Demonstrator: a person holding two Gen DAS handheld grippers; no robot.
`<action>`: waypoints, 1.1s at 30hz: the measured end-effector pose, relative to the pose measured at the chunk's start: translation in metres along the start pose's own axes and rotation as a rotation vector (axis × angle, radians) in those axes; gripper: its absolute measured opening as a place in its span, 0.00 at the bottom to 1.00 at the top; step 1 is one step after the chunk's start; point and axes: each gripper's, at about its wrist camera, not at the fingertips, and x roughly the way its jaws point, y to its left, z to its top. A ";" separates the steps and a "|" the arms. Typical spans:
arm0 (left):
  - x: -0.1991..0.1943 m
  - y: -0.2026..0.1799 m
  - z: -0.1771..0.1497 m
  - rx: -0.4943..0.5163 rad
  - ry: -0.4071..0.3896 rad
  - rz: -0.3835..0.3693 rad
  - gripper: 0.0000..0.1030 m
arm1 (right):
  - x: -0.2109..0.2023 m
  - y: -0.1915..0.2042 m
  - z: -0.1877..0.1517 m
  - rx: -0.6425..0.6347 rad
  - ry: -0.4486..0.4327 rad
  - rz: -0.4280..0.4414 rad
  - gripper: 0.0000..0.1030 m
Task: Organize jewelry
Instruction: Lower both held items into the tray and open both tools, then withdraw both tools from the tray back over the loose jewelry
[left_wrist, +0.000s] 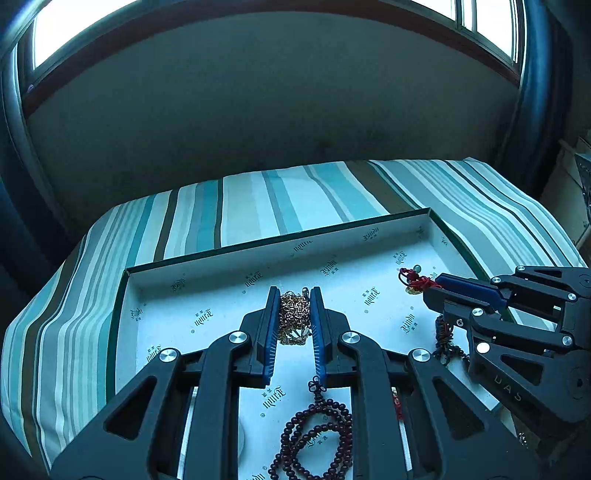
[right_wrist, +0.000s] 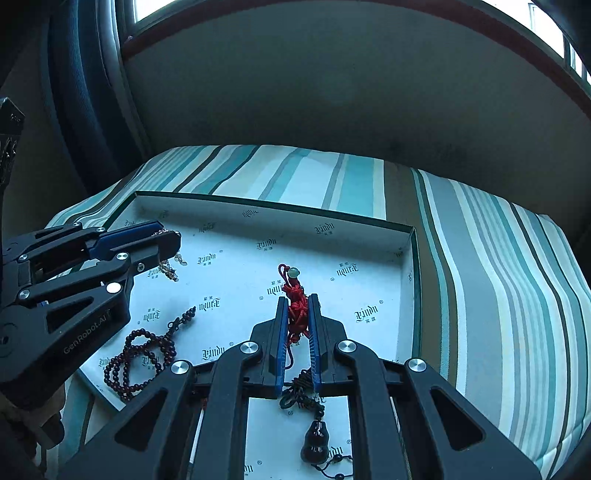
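A shallow white box lid (left_wrist: 221, 291) (right_wrist: 369, 236) printed with dark logos lies on a striped bedspread. My left gripper (left_wrist: 294, 295) is shut on a bunched gold chain (left_wrist: 293, 317) held over the lid; in the right wrist view that gripper (right_wrist: 168, 240) shows at the left with the gold chain (right_wrist: 170, 267) dangling from it. My right gripper (right_wrist: 297, 299) is shut on a red knotted cord charm (right_wrist: 297, 302) with a pale bead on top; it appears at the right in the left wrist view (left_wrist: 430, 286). A dark red bead string (left_wrist: 317, 432) (right_wrist: 140, 354) rests in the lid.
A dark gourd pendant (right_wrist: 316, 441) on a dark cord lies in the lid under my right gripper. The striped bedspread (left_wrist: 280, 195) (right_wrist: 491, 277) surrounds the lid, with a dark wall and windows behind.
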 end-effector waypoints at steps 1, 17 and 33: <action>0.006 0.001 0.000 -0.003 0.013 0.006 0.16 | 0.005 0.000 0.000 -0.001 0.008 -0.004 0.10; 0.026 0.014 0.004 -0.049 0.051 0.006 0.41 | 0.024 -0.005 -0.001 0.021 0.040 -0.011 0.24; -0.052 0.013 -0.015 -0.030 -0.028 0.023 0.51 | -0.047 0.006 -0.020 0.009 -0.033 -0.015 0.43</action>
